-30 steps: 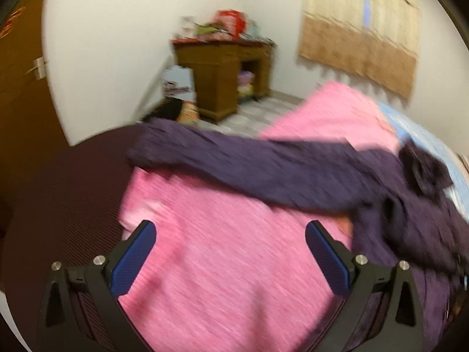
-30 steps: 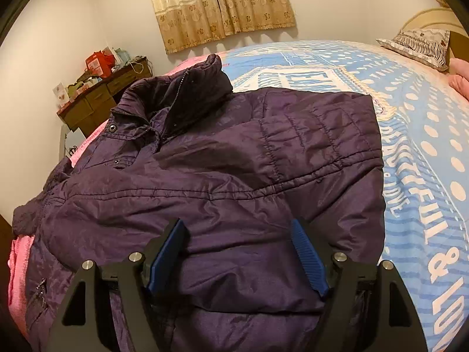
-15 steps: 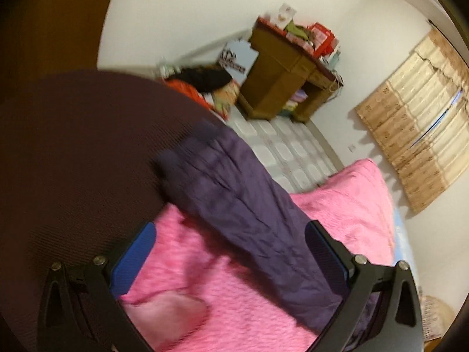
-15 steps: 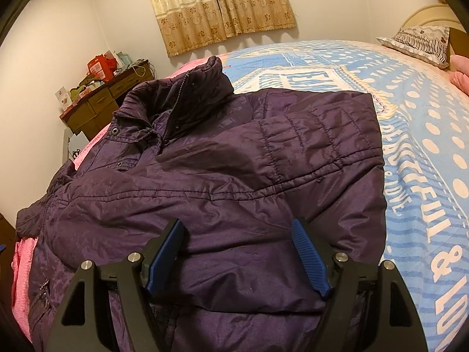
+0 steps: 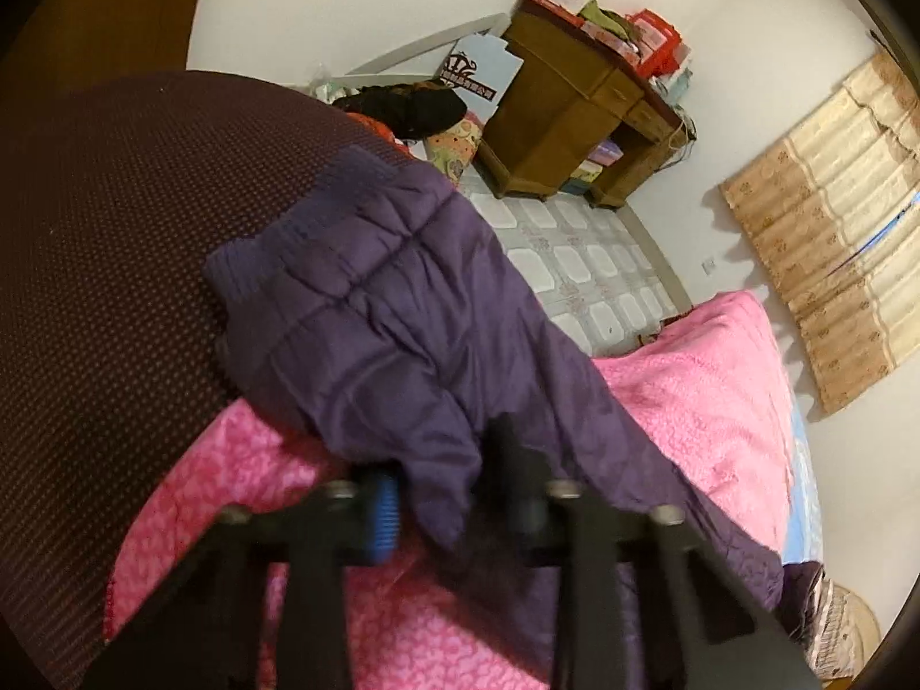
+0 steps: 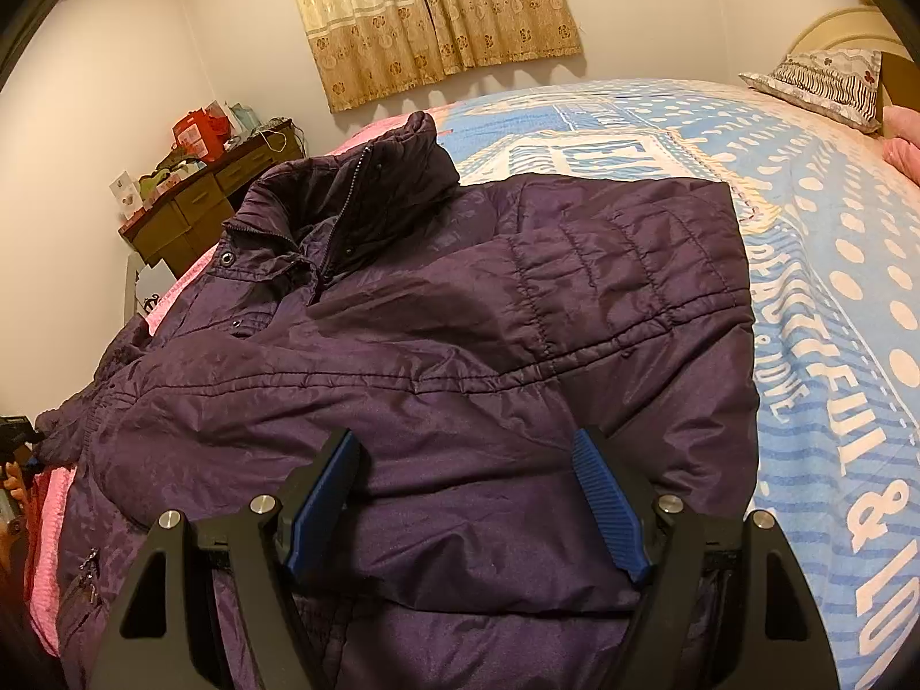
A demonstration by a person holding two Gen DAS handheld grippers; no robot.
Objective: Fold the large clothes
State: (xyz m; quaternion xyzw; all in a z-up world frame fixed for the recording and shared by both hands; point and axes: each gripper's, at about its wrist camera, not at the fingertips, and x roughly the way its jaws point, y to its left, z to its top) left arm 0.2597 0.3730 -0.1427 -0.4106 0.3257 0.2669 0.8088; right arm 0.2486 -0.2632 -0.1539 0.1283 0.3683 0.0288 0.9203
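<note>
While the left tongs [image 5: 443,494], just closing, apparently pinch the jacket [image 6: 437,356] sleeve [image 5: 391,310], the right tongs [image 6: 468,494] hover wide, empty. Risk: slippery quilted fabric pulls free mid-fold.

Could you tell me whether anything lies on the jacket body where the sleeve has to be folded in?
Nothing visible does. The left gripper has just been closing on the sleeve, which lies on the pink blanket. The jacket body is bare; only the open right gripper hovers over its lower part.
</note>
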